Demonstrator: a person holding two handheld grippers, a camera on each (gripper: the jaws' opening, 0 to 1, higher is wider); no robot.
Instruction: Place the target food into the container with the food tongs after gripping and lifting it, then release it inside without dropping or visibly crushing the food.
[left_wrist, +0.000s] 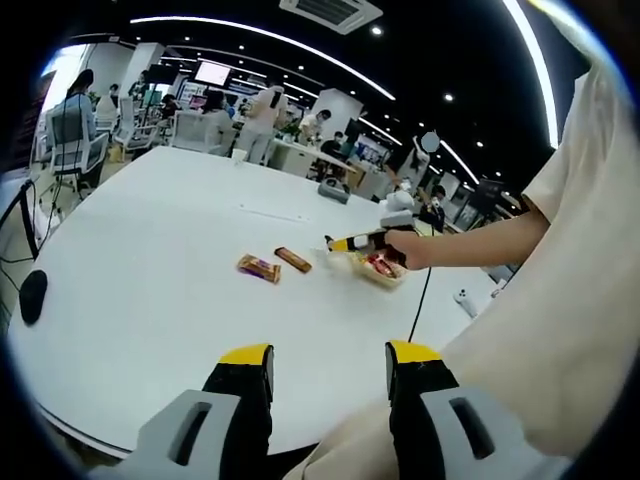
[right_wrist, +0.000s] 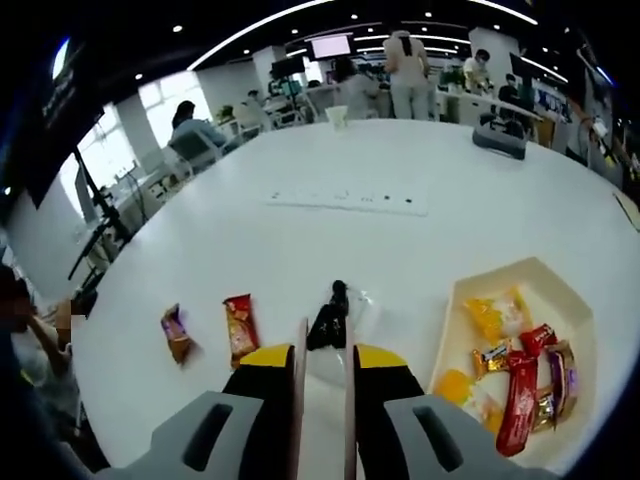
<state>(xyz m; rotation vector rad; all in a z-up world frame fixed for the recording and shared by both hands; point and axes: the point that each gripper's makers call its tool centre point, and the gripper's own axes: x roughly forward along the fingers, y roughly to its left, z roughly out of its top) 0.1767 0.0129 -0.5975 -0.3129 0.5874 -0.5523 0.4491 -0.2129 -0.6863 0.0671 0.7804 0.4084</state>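
Note:
My right gripper (right_wrist: 323, 360) is shut on the metal arms of the food tongs (right_wrist: 328, 318). The tongs' black tips sit close together just above the white table (right_wrist: 400, 240), and I cannot tell if anything is between them. Left of the tips lie a red snack packet (right_wrist: 239, 328) and a purple-orange packet (right_wrist: 176, 335). The cream container (right_wrist: 560, 285) at the right holds several wrapped snacks. My left gripper (left_wrist: 330, 358) is open and empty over the near table edge. Ahead of it are two packets (left_wrist: 259, 267) (left_wrist: 293, 259), the container (left_wrist: 378, 267) and the right gripper (left_wrist: 385, 240) in a hand.
A long white strip (right_wrist: 345, 200) lies flat mid-table, with a dark bag (right_wrist: 500, 140) and a cup (right_wrist: 338, 115) at the far edge. A black object (left_wrist: 32, 295) sits at the table's left edge. A cable (left_wrist: 418, 300) hangs from the hand. People and desks stand beyond.

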